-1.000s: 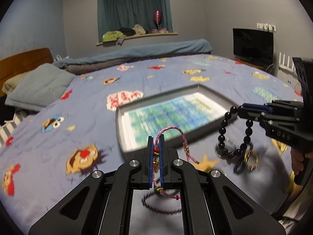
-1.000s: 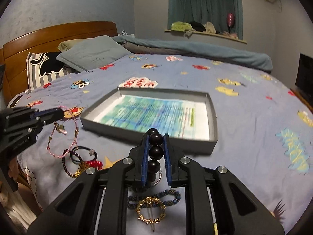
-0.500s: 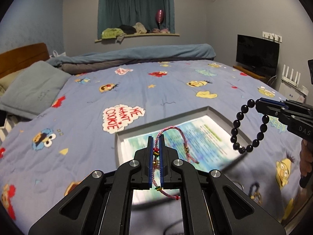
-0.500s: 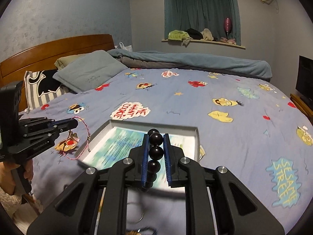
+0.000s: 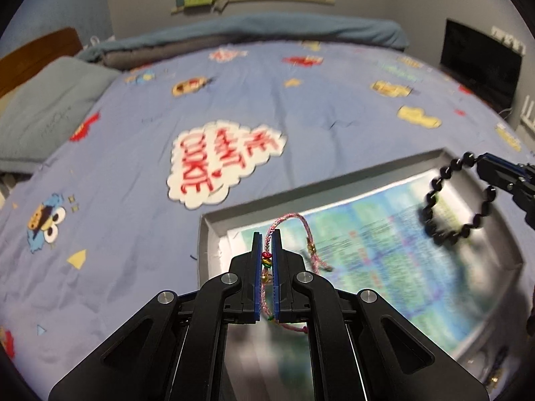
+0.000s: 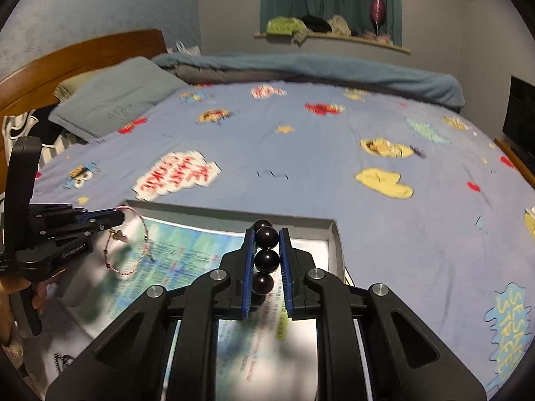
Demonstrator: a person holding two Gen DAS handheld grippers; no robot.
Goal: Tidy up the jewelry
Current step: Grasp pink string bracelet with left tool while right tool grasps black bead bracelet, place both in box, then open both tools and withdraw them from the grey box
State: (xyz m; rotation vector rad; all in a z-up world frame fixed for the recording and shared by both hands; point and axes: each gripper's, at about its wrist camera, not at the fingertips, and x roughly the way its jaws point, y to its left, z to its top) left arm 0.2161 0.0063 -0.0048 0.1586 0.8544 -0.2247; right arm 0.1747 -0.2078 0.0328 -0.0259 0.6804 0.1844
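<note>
My left gripper (image 5: 266, 239) is shut on a pink woven cord bracelet (image 5: 302, 225) with small red, yellow and green beads. It hangs above the left part of a grey tray (image 5: 204, 250) lined with blue-green printed paper. My right gripper (image 6: 265, 234) is shut on a black bead bracelet (image 6: 266, 260) above the tray's right part (image 6: 336, 250). The bead bracelet shows as a hanging loop in the left wrist view (image 5: 454, 200). The cord bracelet shows in the right wrist view (image 6: 133, 244), hanging from the left gripper (image 6: 117, 219).
The tray lies on a bed with a blue cartoon-print cover (image 6: 317, 153). A grey pillow (image 5: 43, 113) and wooden headboard (image 6: 83, 56) are at the left. A TV (image 5: 478, 63) stands at the right. Other jewelry lies near the tray's corner (image 6: 62, 359).
Both grippers have moved forward over the tray with their bracelets still held. The loose jewelry pile on the bed has dropped out of sight below.
</note>
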